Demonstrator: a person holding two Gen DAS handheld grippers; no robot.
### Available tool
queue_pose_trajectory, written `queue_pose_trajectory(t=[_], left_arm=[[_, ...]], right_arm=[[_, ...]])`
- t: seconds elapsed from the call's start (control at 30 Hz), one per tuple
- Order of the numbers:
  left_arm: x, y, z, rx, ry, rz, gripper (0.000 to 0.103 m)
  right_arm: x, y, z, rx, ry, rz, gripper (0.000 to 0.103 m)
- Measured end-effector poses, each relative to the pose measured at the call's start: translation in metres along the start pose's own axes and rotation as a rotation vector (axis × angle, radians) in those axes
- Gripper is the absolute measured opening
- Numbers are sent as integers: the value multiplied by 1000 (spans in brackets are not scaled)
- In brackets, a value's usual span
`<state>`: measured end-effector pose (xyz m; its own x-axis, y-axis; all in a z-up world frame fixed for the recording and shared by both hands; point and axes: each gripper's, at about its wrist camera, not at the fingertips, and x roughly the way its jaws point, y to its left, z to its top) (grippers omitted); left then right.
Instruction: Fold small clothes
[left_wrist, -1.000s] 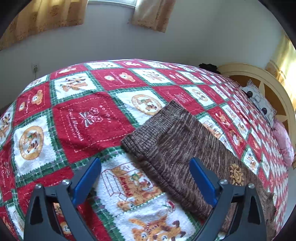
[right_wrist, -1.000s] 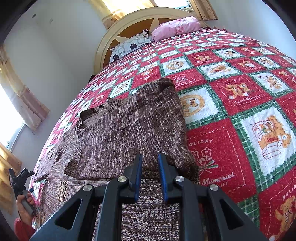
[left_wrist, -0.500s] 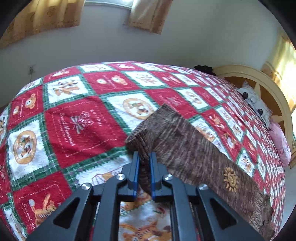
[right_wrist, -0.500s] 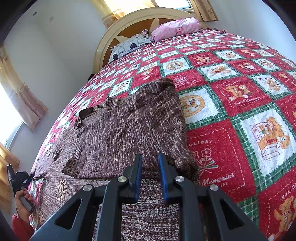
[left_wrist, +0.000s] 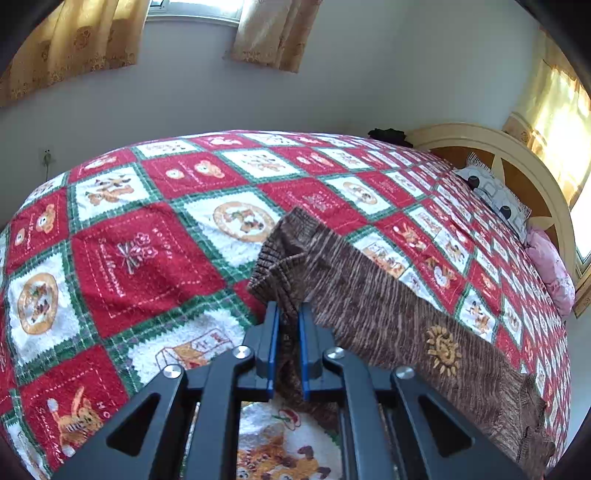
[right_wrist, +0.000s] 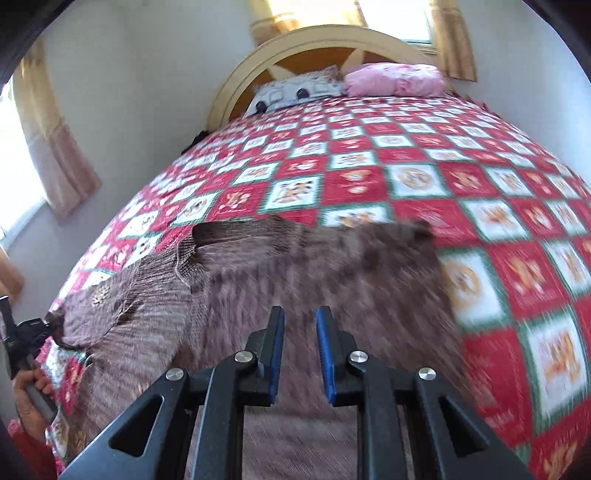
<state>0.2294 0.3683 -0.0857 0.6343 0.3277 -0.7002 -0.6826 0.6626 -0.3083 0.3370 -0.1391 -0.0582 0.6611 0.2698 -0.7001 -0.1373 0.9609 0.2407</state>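
Left tongs (left_wrist: 287, 325) are clamped on the ribbed cuff of the sweater (left_wrist: 388, 314), lifting it a little off the bed (left_wrist: 122, 258). Left wrist view: the sleeve's long axis runs from the tongs away to the lower right, sun patch partway along. Quilt beyond the cuff is bare; pillows (left_wrist: 495, 192) and headboard sit far right, well apart.

Right wrist view, motion-blurred: right tongs (right_wrist: 300, 332) hang over the sweater (right_wrist: 295, 280) body with a gap between the pads and nothing in it, so apart, gripping nothing. Body spreads ahead and left; neckline is upper left. Left tongs (right_wrist: 22, 332) show at the far left edge, at the sleeve end. Pillows (right_wrist: 395, 79) lie far ahead.

Judgement: sleeve likely folds in across the body toward the right tongs; left hand has it. Nothing blocks the path; a loose cuff grip could slip.
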Motion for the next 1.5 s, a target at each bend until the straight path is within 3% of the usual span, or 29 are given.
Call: queue_pose_trajectory(t=[0.07,0.17,0.23,0.3,0.37,0.43,0.53,0.73,0.87,0.97,1.1,1.23,1.4,1.5], left_arm=[[4,3,-3,1,9,9,10],[6,8,-2,-17,24,-2,11],[7,8,-1,-10,28,0,13],[9,9,0,-16,36,-14,19],[12,8,2,-31,42,-36,32],[13,2,3,-22,41,-13,33],[14,-17,3,47,46,8,8],[-16,-69,-8,181,-25,-94,8],[-58,-129,-38,359,-79,-213,8],[-94,-175,-79,523,-105,-319,8],[-96,-205,-124,586,16,-406,8],[-78,-216,-166,614,135,-387,8],[-77,-211,-170,566,172,-402,8],[-70,-209,-170,540,203,-408,8]], right_arm=[[29,17,5,-14,65,45,19],[67,37,-4,-46,119,24,19],[70,45,-11,-77,57,-16,21],[69,51,-12,-107,51,-50,22],[68,52,-13,-120,44,-60,24],[67,49,-13,-105,44,-43,25],[63,44,-11,-74,44,-11,28],[45,36,-12,19,8,41,50],[39,23,-17,89,12,95,50],[36,10,-21,149,6,120,50],[37,-1,-25,189,9,152,50],[37,2,-27,173,10,152,50],[36,0,-25,194,20,166,50],[36,9,-14,208,35,263,50]])
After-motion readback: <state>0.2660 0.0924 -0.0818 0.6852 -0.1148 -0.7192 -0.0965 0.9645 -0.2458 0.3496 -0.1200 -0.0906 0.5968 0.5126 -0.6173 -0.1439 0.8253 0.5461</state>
